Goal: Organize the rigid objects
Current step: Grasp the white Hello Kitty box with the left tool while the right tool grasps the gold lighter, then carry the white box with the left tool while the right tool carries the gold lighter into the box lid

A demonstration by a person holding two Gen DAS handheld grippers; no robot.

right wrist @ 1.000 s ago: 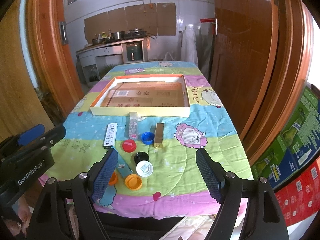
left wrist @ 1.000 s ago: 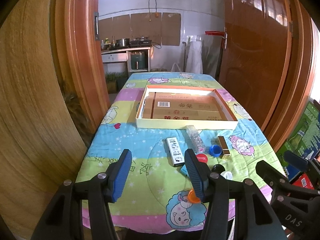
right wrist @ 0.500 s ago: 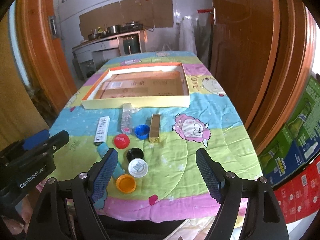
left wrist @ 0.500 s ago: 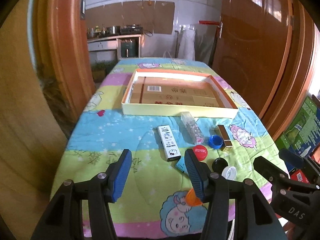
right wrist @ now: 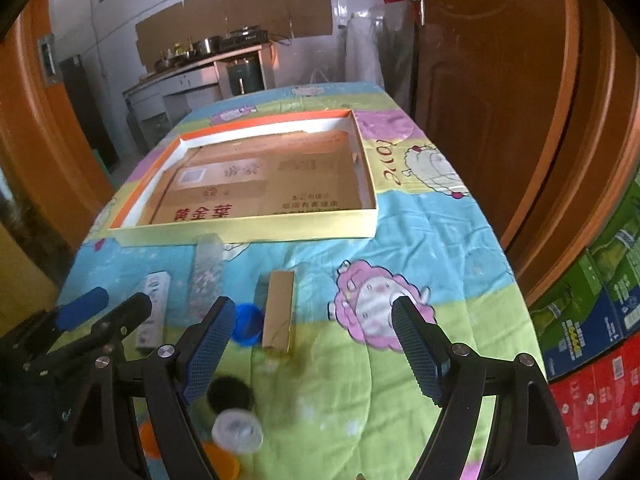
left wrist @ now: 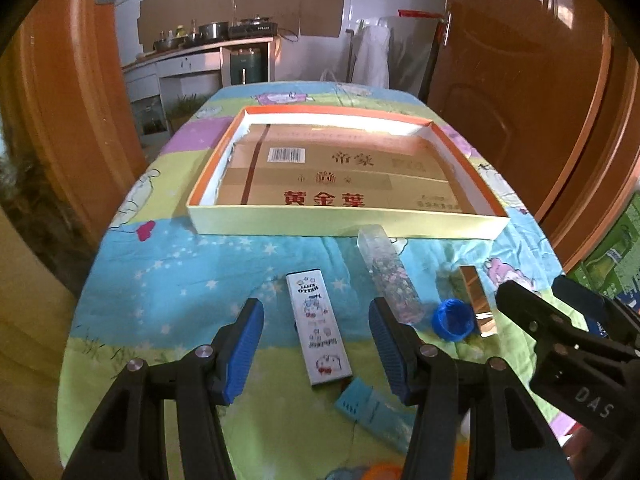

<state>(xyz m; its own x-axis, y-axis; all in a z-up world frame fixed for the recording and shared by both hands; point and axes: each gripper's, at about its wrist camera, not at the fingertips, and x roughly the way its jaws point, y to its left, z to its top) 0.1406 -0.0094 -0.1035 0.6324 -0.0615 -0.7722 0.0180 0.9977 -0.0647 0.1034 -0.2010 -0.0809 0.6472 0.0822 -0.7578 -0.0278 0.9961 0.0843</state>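
My left gripper (left wrist: 316, 344) is open and hangs just above a white cartoon-printed box (left wrist: 319, 328), which lies between its blue pads untouched. Right of it lie a clear tube of beads (left wrist: 390, 278), a blue cap (left wrist: 454, 322), a gold box (left wrist: 476, 300) and a teal box (left wrist: 374, 410). My right gripper (right wrist: 312, 346) is open over the gold box (right wrist: 279, 310), apart from it. Near its left finger sit the blue cap (right wrist: 247, 323), a black cap (right wrist: 231, 392), a white cap (right wrist: 238, 430) and an orange cap (right wrist: 218, 462). A shallow yellow tray (left wrist: 344, 222) with cardboard inside lies beyond.
The table wears a bright cartoon cloth (right wrist: 420, 248). Brown wooden doors (left wrist: 520, 80) stand on both sides. Coloured cartons (right wrist: 592, 320) are stacked at the right. A kitchen counter (left wrist: 200, 52) with pots stands at the back.
Both grippers have moved forward and down toward the table; the objects look larger. The white box now lies between the left fingers, the gold box under the right ones. Both jaws kept their width.
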